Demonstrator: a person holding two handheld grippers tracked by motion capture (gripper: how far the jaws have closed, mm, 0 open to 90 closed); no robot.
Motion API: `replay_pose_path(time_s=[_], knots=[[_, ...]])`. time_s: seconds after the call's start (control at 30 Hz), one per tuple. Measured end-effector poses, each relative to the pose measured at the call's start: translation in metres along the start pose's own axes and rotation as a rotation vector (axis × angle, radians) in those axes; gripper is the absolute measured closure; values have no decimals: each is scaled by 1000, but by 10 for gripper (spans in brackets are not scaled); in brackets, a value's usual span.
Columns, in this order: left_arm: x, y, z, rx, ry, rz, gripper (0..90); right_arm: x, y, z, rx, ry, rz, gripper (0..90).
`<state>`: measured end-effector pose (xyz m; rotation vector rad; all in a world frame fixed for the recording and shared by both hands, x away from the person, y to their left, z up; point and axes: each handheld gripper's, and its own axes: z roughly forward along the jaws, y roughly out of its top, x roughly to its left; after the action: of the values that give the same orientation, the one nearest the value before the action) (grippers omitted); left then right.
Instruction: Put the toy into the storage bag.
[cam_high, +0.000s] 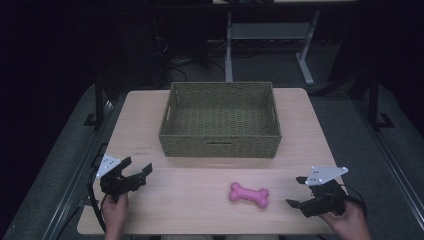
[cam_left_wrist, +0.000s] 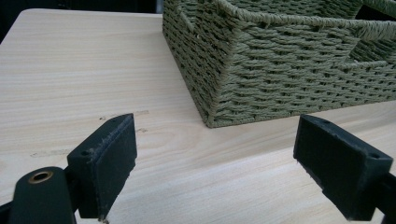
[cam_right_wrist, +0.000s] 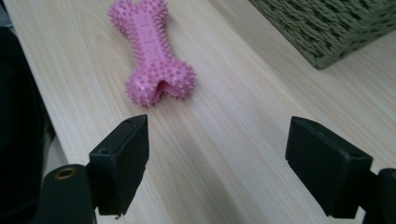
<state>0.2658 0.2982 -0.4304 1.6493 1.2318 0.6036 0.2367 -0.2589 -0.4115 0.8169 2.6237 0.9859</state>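
While both hands rest low at the near edge, my right gripper (cam_high: 301, 191) gapes wide and empty, aimed at the pink bone toy (cam_high: 249, 194) lying flat on the table (cam_high: 145, 125), likely for a grab | left gripper (cam_high: 138, 168) wide too, empty, facing the wicker basket (cam_high: 220, 146) corner | basket sits apart behind the toy, probably its destination.

table (cam_high: 150, 115) lit from above — dark surroundings, soft shadows, slight blur.

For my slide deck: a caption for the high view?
Open grippers, left and right, flank a pink bone toy before a woven basket.
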Motion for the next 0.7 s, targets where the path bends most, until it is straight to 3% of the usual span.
replay_pose_path(time_s=[0.7], knots=[[0,0,0,0,0,-1,128,-1,23,11,41,79,-45,208]])
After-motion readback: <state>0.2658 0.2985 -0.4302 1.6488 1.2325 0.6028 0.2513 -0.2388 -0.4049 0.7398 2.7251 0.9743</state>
